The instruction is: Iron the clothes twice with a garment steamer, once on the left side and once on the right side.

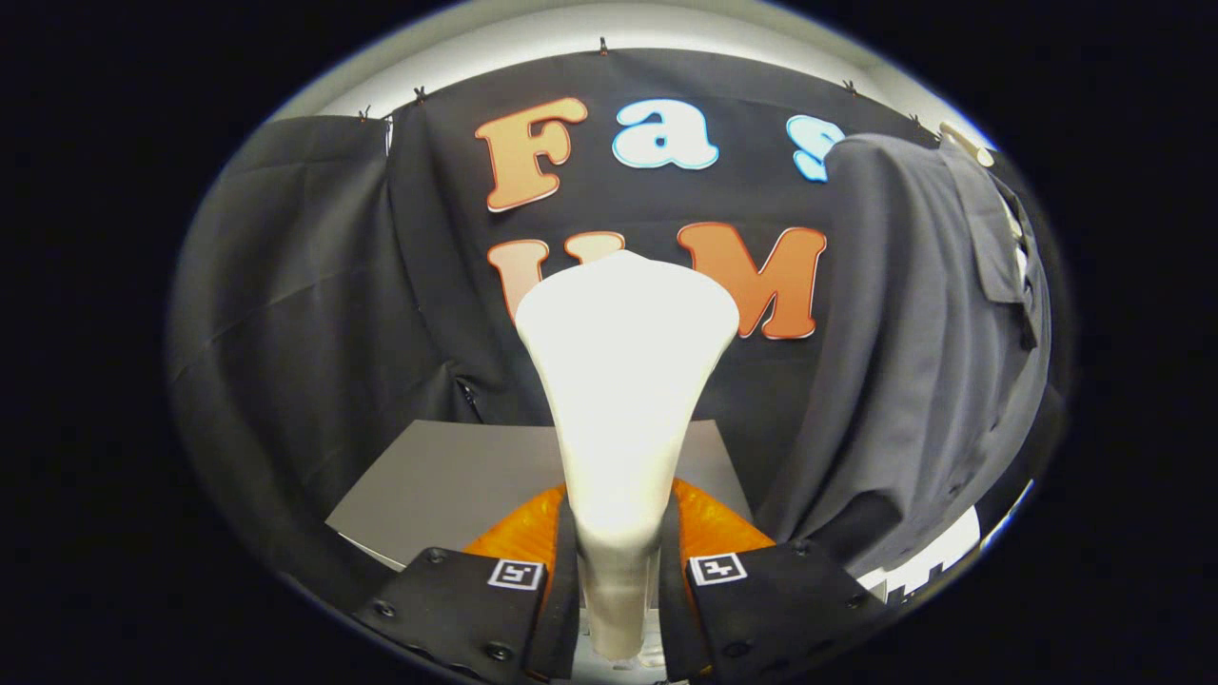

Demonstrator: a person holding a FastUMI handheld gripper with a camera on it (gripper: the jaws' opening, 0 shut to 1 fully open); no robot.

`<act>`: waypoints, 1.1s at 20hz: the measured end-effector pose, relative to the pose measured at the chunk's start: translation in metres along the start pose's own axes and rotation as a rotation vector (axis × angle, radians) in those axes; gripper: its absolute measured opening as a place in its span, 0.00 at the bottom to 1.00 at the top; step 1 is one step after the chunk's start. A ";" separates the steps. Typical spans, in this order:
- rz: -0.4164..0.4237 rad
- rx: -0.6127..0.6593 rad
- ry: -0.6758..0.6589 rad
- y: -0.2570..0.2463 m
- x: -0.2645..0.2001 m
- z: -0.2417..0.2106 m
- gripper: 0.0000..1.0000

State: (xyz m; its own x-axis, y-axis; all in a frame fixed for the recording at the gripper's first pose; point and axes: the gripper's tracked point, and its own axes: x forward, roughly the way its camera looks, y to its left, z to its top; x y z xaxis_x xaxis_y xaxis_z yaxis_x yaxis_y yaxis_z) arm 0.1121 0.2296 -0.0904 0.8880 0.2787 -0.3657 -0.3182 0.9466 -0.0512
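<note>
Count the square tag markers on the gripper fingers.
2. One marker sits on the left finger, the other marker on the right finger, either side of the white garment steamer they clamp. Others may be hidden.

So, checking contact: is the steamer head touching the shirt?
No: the steamer head stands apart from the grey shirt, held in the tongs.

Grey table top (447, 476): flat, matte, set low against the booth's black cloth wall (314, 314). Cloth hangs in loose folds, 1 darker panel overlapping on the left side. Small black clips (420, 93) pin the cloth's top edge to a pale rim above. Strip of white surface (937, 561) shows low at right.
</note>
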 end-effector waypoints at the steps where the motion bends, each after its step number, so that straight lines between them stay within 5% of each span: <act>1: -0.001 0.000 -0.021 -0.003 -0.011 0.007 0.42; 12: -0.081 -0.027 -0.222 -0.073 -0.127 0.056 0.42; 22: -0.187 0.026 -0.241 -0.177 -0.150 0.057 0.42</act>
State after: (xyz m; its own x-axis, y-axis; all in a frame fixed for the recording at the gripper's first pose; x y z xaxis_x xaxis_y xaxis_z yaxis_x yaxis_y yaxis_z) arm 0.0542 0.0293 0.0268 0.9845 0.1269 -0.1210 -0.1362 0.9881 -0.0720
